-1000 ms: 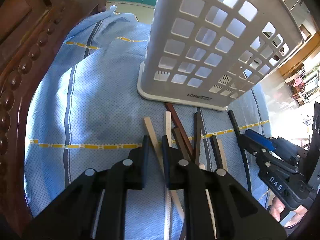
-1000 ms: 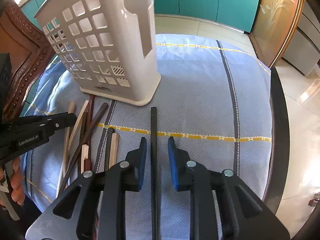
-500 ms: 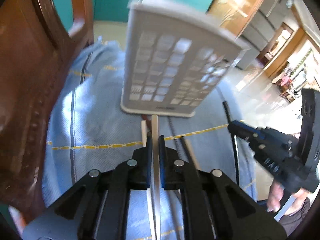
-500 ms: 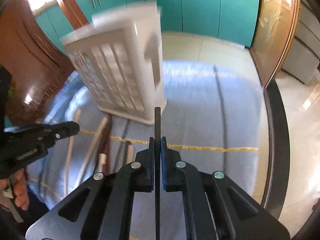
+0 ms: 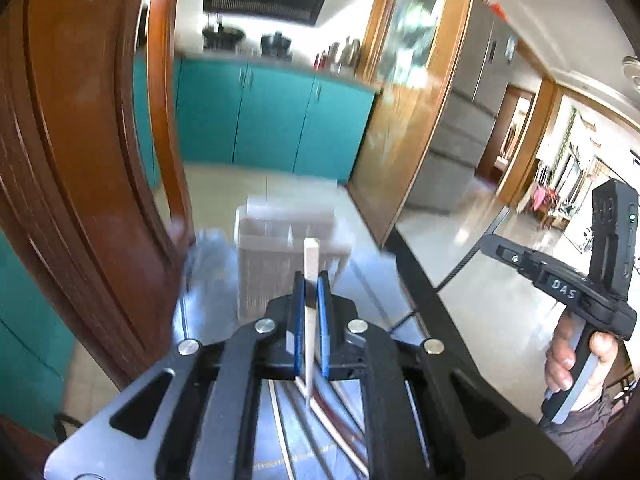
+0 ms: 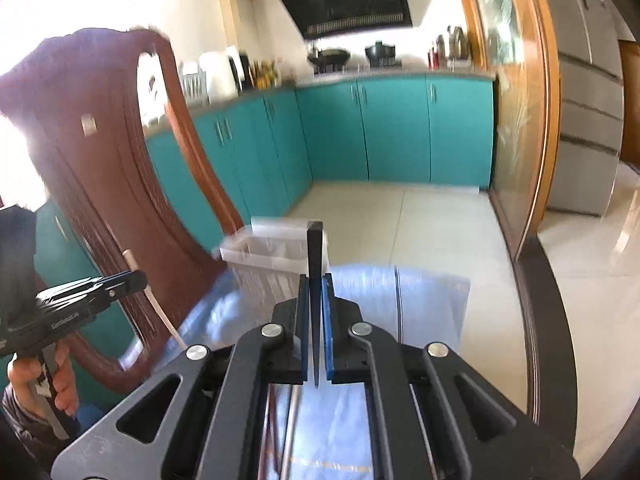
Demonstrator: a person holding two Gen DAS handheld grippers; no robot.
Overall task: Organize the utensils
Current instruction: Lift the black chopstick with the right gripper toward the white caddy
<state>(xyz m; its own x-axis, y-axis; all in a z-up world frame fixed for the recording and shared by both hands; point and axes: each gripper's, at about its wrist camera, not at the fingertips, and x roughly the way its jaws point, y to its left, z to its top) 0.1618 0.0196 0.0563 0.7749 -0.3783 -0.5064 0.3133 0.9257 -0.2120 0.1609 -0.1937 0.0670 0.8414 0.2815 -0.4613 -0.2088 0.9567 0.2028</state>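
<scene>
I hold a pale chopstick (image 5: 311,264) clamped in my left claw (image 5: 311,292) and a black one (image 6: 315,256) in my right claw (image 6: 315,296), both pointing lengthwise at the basket (image 5: 280,240) standing ahead below them.

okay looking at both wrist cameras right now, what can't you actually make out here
- White utensil holder: motion-blurred in both views; its compartments are unclear.
- Pale chopstick in the left gripper: its lower length is hidden behind the gripper body.
- Black chopstick in the right gripper: same, lower end hidden.
- Chopsticks left on the blue cloth: blurred streaks under the left gripper, uncountable.
</scene>
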